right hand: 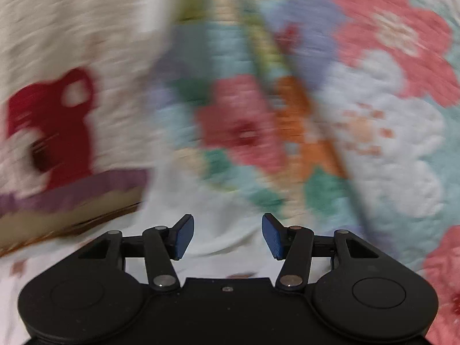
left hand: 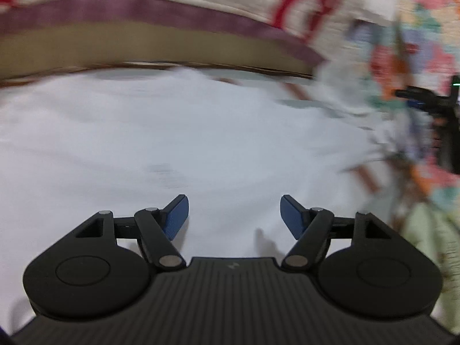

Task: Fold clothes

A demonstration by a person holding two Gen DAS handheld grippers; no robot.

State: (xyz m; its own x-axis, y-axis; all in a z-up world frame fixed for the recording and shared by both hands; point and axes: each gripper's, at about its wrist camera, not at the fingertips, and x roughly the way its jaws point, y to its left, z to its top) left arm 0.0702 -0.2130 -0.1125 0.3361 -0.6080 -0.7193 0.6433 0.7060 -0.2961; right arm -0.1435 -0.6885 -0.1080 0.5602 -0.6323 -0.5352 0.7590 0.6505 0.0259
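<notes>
Jaws of left gripper (left hand: 234,215) and right gripper (right hand: 227,235) spread, empty; white garment (left hand: 201,132) lies spread at centre frame, folding unfinished.

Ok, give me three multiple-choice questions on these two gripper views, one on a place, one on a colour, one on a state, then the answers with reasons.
1. In the left wrist view, where is the other gripper?
A. far right
B. top left
C. bottom centre

2. What colour is the cloth under the left gripper?
A. black
B. white
C. red

3. How do the right gripper's jaws stand?
A. apart, empty
B. clamped on cloth
C. holding a hanger

Answers:
1 A, the other gripper sits at the right edge.
2 B, the white cloth fills the view beyond the left gripper.
3 A, nothing lies between the right gripper pads.
</notes>
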